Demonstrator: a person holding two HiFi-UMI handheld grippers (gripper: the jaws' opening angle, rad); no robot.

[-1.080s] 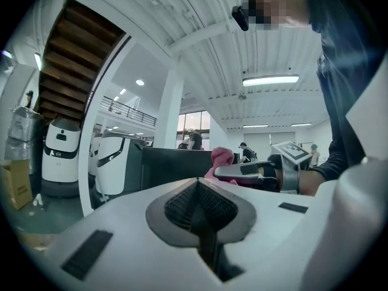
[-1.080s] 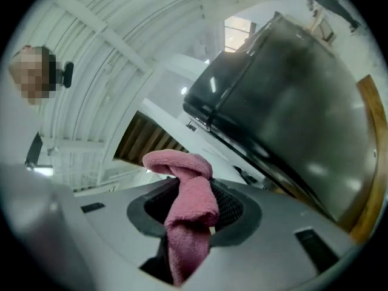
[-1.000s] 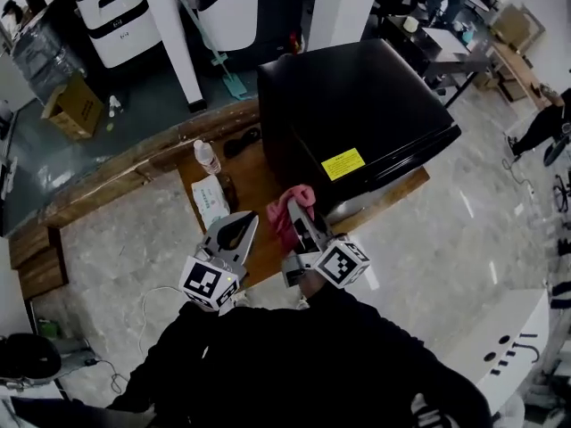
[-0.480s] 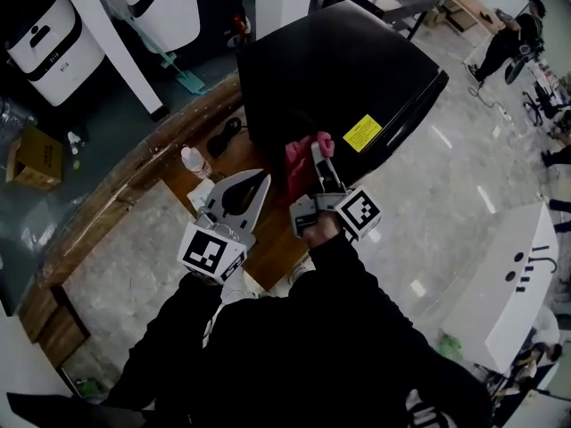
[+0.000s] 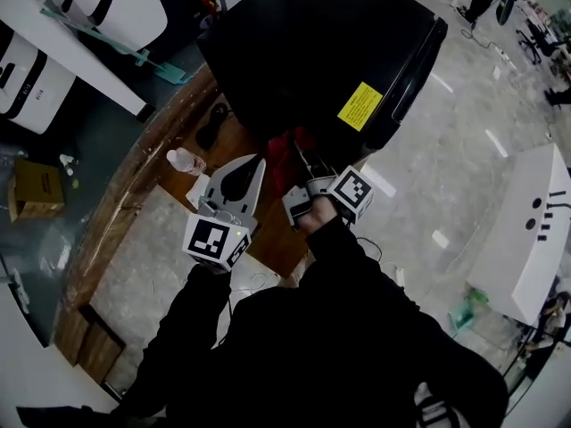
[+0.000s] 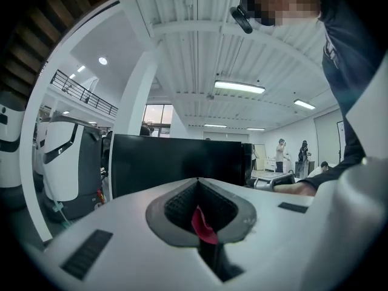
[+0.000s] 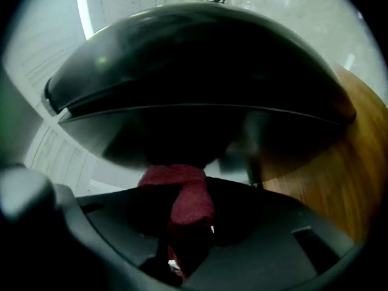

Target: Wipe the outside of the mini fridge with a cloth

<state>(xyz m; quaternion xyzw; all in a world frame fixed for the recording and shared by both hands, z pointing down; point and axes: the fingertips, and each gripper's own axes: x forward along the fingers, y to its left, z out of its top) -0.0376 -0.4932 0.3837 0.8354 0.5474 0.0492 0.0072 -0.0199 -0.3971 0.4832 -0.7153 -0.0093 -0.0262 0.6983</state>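
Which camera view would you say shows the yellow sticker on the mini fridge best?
The head view: the yellow sticker sits plainly on the mini fridge. Both gripper views show only the fridge's dark surfaces, no sticker.

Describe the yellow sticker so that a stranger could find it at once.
Start at the glossy black mini fridge on the brown wooden table. On its side above the right gripper, which holds a dark red cloth, sits a rectangular yellow sticker, the only bright patch on it.

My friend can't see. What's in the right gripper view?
The right gripper has its fingers shut on a red cloth, held up close to the black mini fridge. A wooden table shows at the right.
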